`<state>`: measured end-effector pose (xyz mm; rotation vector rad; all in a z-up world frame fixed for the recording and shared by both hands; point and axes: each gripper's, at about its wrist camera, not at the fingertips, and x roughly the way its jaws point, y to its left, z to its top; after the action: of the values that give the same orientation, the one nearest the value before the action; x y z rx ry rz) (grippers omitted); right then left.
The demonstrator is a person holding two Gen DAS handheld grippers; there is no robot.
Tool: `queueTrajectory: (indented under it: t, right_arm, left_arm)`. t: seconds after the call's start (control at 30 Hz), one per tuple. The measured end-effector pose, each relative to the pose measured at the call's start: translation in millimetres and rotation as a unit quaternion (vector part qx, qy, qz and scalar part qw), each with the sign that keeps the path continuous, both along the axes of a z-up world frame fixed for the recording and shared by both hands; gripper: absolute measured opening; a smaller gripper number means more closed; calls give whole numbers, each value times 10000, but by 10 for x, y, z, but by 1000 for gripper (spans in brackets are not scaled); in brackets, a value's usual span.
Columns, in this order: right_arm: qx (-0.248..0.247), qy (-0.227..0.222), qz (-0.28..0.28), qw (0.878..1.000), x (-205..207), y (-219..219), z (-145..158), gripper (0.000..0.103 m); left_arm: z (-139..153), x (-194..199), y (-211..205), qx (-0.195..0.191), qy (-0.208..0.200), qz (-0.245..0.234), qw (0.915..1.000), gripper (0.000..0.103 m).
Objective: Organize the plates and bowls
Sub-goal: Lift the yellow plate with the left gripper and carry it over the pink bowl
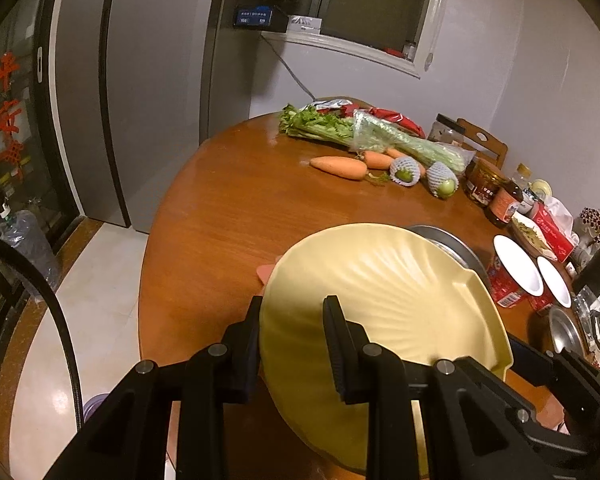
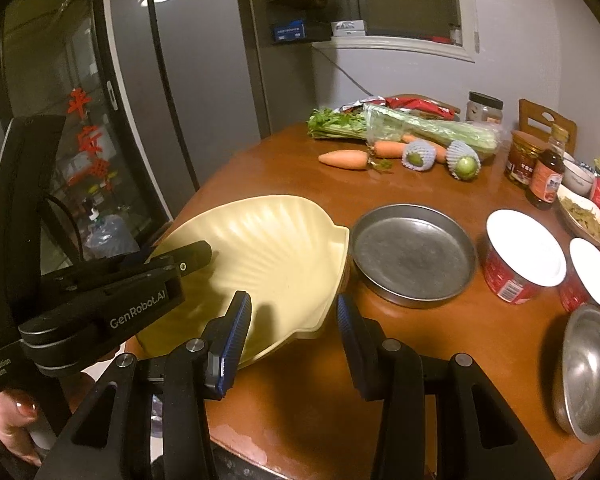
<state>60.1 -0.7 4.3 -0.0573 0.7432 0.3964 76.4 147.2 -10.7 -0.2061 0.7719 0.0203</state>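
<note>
The left gripper [image 1: 292,320] jaws are clamping the yellow plate [image 1: 384,292] over the desk [image 1: 228,216]; the right gripper [image 2: 294,316] jaws are squeezing it too.

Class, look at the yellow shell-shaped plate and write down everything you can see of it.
The yellow shell-shaped plate is pale, matte, plastic or ceramic by its look, with fan ribs spreading across its shallow dish and a scalloped rim. It is tilted above the wooden table, beside the round metal pan. The left hand-held gripper is shut on its rim, one finger above, one below. The right hand-held gripper straddles its near edge.
</note>
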Motion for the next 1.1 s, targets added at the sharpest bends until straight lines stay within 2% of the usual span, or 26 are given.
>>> queueTrajectory:
  t: [0.27, 0.5, 1.1]
  right_arm:
    - [-27, 224, -46, 9997, 103, 45, -168, 46]
    - [-45, 249, -95, 9996, 147, 40, -218, 46]
    - [-105, 357, 5, 9993, 218, 120, -328, 46]
  left_arm:
    - [-129, 122, 4, 42, 124, -68, 9999, 28]
    - [-192, 203, -31, 121, 173, -76, 9997, 28]
    - [-230, 233, -32, 395, 74, 119, 9991, 28]
